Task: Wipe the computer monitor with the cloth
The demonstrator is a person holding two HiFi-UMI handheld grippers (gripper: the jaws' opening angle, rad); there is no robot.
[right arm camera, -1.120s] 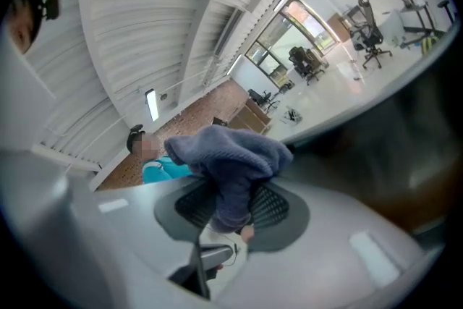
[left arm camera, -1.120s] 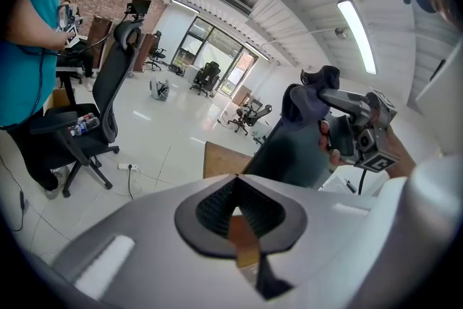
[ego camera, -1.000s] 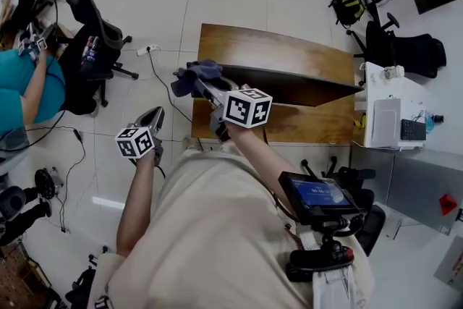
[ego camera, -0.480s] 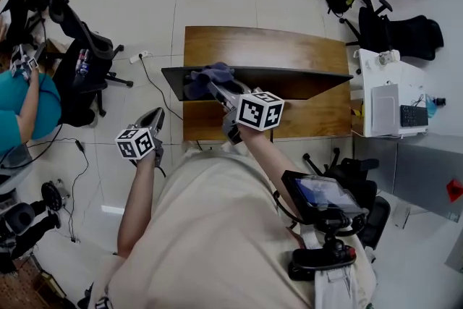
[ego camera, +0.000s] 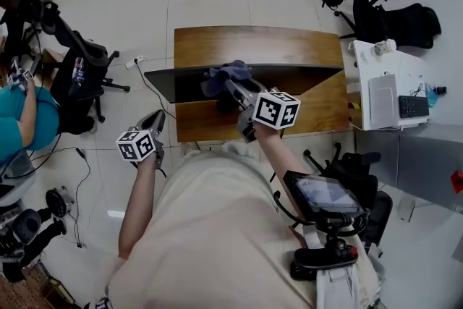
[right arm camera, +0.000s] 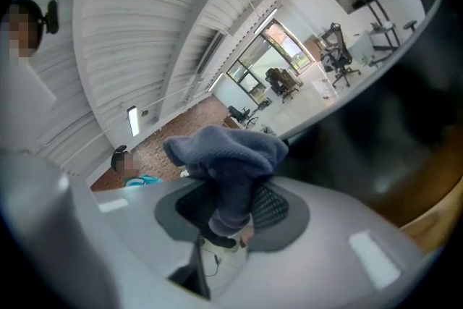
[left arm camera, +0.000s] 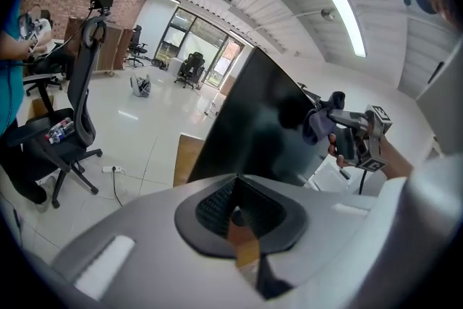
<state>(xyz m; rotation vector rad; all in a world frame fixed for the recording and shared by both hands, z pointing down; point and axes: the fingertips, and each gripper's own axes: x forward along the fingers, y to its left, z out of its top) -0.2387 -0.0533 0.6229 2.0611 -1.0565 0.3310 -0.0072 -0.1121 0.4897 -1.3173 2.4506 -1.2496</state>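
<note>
Here, clamped in right claw (ego camera: pixel 233 87) — cloth (ego camera: pixel 226 74), against monitor (ego camera: pixel 296 73) just ahead; left claw (ego camera: pixel 154 117) closed, empty, well aside.

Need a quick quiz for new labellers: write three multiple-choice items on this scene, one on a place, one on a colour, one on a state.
1. Where is the cloth? A) in the right claw, up at the monitor B) on the desk C) on the floor
2. What colour is the cloth? A) red B) blue-grey C) yellow
3. How is the left claw? A) shut on the cloth B) wide open C) shut, empty
Answers: 1 A, the right gripper view shows it pinched between the jaws; 2 B, plain in every view; 3 C, its jaws meet with nothing between.
</note>
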